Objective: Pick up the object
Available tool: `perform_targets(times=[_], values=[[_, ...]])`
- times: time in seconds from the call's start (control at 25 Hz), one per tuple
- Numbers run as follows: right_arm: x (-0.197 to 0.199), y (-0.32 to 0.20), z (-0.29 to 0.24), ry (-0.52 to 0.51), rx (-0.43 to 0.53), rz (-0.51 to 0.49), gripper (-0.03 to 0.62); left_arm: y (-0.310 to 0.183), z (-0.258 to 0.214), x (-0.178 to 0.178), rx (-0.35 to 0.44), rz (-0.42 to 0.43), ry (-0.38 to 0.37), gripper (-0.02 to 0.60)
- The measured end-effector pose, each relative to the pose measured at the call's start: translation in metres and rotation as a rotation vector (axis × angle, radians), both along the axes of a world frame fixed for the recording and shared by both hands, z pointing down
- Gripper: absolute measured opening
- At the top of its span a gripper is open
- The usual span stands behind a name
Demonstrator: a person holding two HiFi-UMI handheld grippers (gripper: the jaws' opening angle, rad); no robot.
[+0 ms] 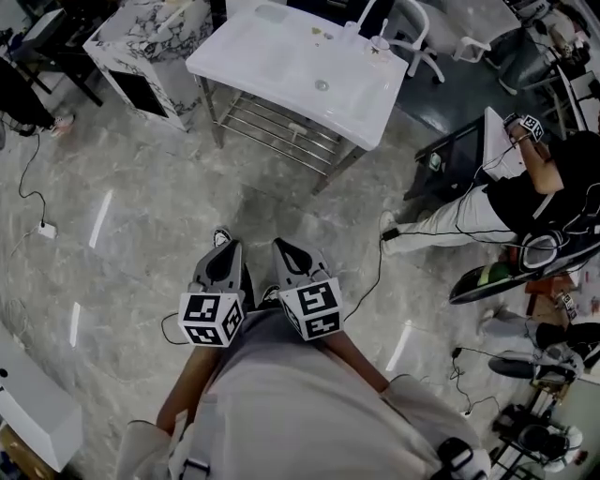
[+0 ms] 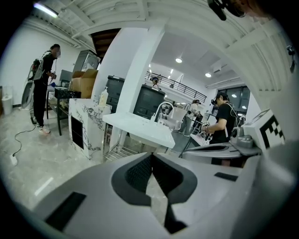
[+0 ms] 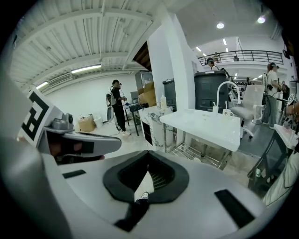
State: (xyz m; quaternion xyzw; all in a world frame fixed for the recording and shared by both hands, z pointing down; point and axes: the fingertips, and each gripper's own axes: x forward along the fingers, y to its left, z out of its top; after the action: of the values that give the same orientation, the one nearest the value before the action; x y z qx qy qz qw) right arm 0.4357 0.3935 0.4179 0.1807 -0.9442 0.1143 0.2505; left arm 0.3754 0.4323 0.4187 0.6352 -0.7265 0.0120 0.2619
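- Head view looks down on a shiny grey stone floor (image 1: 141,234) that fills most of the frame.
- A white sink table with a flat top and metal legs (image 1: 281,66) stands at the top middle. It has a curved white tap (image 1: 370,23) at its far edge and a silver wire shelf (image 1: 281,131) under it.
- A white box cabinet with black marble lines (image 1: 141,37) stands in the upper left, just beside the sink table.
- A person in a black top and white trousers (image 1: 506,202) is at the right edge, well apart from the grippers.
- The grey left gripper (image 1: 223,246) is at the bottom middle, and the grey right gripper (image 1: 283,246) is just beside it. Both point up the frame at the sink table, and neither reaches it. Each has a white cube with black square marks (image 1: 211,319) at its back.
- In the left gripper view, the left gripper (image 2: 151,155) has its jaws closed tip to tip, with nothing in them.
- In the right gripper view, the right gripper (image 3: 148,164) has its jaws pressed together too, and it holds nothing.
- A small white plug on a black wire (image 1: 45,229) lies on the floor at the left edge.
- I cannot tell which thing is the one to pick up. A few tiny bits (image 1: 325,36) lie on the sink table near the tap, too small to name.
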Motion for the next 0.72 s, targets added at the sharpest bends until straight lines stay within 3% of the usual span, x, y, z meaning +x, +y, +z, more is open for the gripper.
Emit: perform_targets(times=[0.48, 0.72], values=[[-0.106, -0.052, 0.003, 0.045, -0.047, -0.016, 0.009, -0.052, 0.001, -0.108, -0.028, -0.020, 0.059, 0.000], [-0.151, -0.070, 0.013, 0.113, -0.072, -0.069, 0.009, -0.072, -0.005, -0.159, -0.008, -0.031, 0.098, 0.000]])
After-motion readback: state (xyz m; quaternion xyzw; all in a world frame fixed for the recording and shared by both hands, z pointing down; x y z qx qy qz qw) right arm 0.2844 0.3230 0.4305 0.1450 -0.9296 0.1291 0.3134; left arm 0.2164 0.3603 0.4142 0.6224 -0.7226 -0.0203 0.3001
